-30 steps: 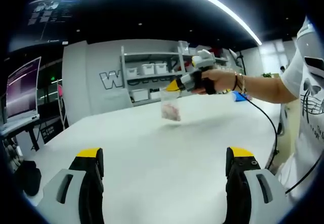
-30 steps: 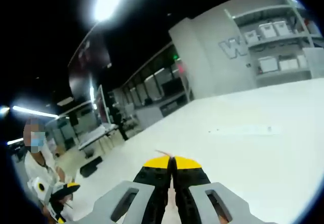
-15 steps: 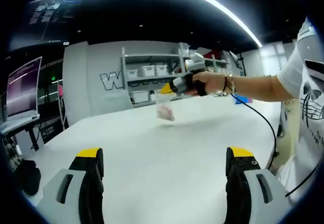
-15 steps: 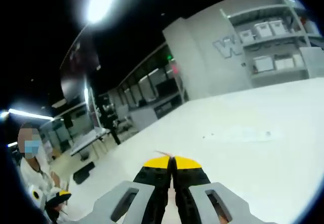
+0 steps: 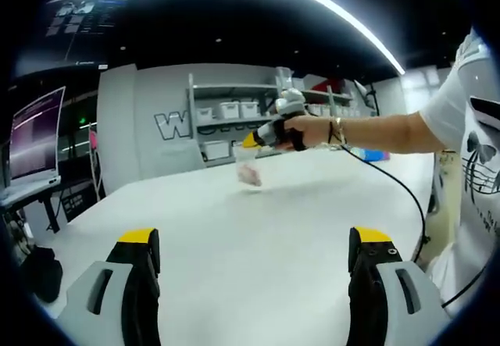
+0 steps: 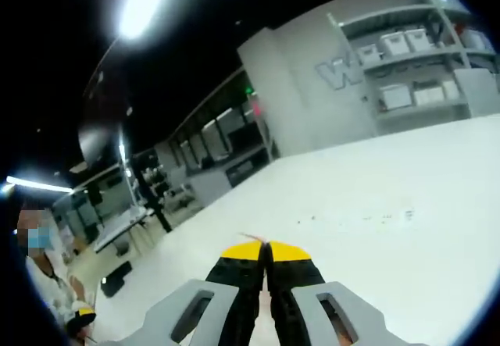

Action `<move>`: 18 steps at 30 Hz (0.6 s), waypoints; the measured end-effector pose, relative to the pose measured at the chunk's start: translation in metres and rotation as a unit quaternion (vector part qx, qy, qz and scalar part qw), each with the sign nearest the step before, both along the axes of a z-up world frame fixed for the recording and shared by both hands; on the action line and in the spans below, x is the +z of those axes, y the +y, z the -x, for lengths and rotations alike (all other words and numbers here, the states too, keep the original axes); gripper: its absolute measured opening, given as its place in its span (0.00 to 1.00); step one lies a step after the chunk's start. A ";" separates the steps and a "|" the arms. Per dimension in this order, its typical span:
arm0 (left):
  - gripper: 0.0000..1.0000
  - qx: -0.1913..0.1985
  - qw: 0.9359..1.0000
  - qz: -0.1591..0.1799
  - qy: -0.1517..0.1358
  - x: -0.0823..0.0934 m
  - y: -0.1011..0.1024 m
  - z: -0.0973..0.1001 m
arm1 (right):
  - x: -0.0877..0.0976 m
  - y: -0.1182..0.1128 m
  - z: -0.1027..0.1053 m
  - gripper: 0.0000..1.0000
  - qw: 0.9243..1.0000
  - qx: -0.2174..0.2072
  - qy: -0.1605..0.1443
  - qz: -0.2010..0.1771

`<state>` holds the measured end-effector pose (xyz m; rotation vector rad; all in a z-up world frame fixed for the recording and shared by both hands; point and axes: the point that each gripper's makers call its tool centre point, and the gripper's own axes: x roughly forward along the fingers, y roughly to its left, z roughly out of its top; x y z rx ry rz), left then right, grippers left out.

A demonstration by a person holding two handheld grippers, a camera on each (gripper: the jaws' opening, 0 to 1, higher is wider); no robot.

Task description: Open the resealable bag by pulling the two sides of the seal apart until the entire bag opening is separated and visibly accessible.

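In the left gripper view, the left hand-held gripper (image 5: 254, 264) stands with its two yellow-tipped jaws wide apart and nothing between them, held low over the white bench (image 5: 258, 229). Across the bench, the right hand-held gripper (image 5: 251, 139) comes in from the right, gripped by a person's hand (image 5: 301, 131) with bands at the wrist; a black cable (image 5: 398, 186) trails from it down toward the bench edge. The resealable bag (image 5: 248, 166), clear with a pinkish item inside, hangs from that gripper's yellow tip by its top edge, its bottom just above or at the bench surface; contact cannot be determined. A shelving unit (image 5: 234, 119) with white bins stands against the grey wall behind, and a monitor (image 5: 35, 139) sits at the far left. In the right gripper view, the right hand-held gripper (image 6: 266, 254) has its jaws pressed together, with a thin sliver of material showing at the tips; the bag itself is hidden below them. The bench (image 6: 391, 221) extends ahead. Whether the seal is parted cannot be determined.
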<state>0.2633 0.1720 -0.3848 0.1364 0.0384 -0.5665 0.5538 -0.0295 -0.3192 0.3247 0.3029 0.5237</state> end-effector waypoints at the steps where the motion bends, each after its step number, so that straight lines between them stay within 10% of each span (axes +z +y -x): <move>1: 1.00 0.000 1.000 0.000 0.000 0.000 0.000 0.000 | -0.001 0.001 -0.003 0.00 1.000 -0.001 0.001 0.003; 18: 1.00 -0.002 1.000 0.005 0.010 -0.007 0.002 -0.013 | -0.005 0.012 -0.051 0.00 1.000 -0.016 0.010 0.013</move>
